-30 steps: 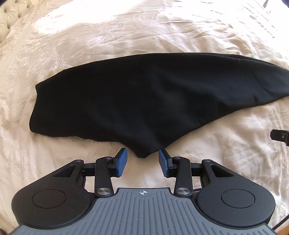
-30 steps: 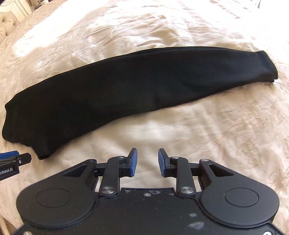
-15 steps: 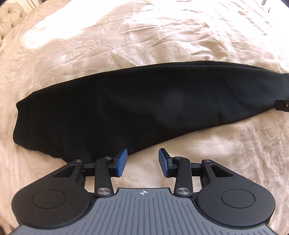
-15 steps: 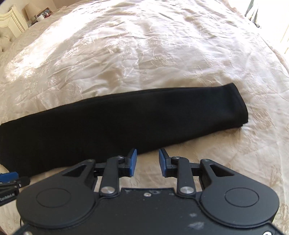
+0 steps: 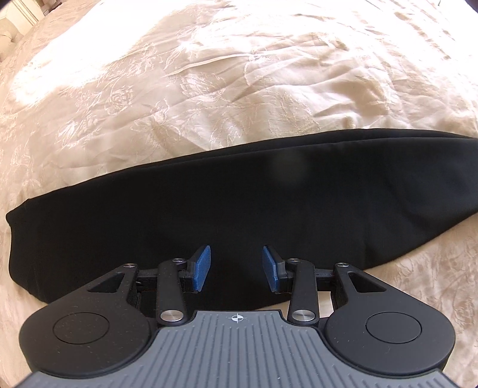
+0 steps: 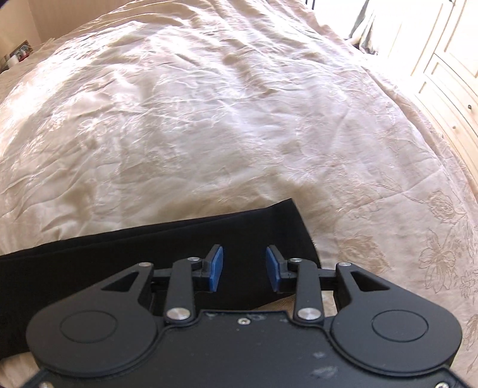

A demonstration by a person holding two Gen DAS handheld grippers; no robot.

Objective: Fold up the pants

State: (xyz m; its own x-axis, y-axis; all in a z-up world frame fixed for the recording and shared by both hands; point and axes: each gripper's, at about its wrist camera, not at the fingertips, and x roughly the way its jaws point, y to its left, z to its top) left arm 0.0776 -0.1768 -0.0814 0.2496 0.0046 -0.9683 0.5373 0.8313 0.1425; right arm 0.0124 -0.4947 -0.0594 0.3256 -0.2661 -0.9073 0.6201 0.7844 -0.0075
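Observation:
The black pants (image 5: 269, 203) lie flat on the bed as one long strip, folded lengthwise. In the left wrist view the wide waist end is at the left. My left gripper (image 5: 236, 268) is open, its blue pads over the near edge of the pants near the waist end. In the right wrist view the narrow cuff end (image 6: 286, 232) lies just ahead. My right gripper (image 6: 244, 268) is open, its pads over the near edge of the pants (image 6: 149, 256) close to the cuff. Neither gripper holds cloth.
The cream embroidered bedspread (image 5: 239, 74) is wrinkled and covers the whole bed (image 6: 209, 119). A pale wardrobe with drawers (image 6: 448, 59) stands past the bed's right side. A headboard corner (image 5: 12, 21) shows at far left.
Both grippers have moved forward and lower toward the pants; their pads now sit over the near edge. The right one shifted toward the cuff end. Both stayed open.

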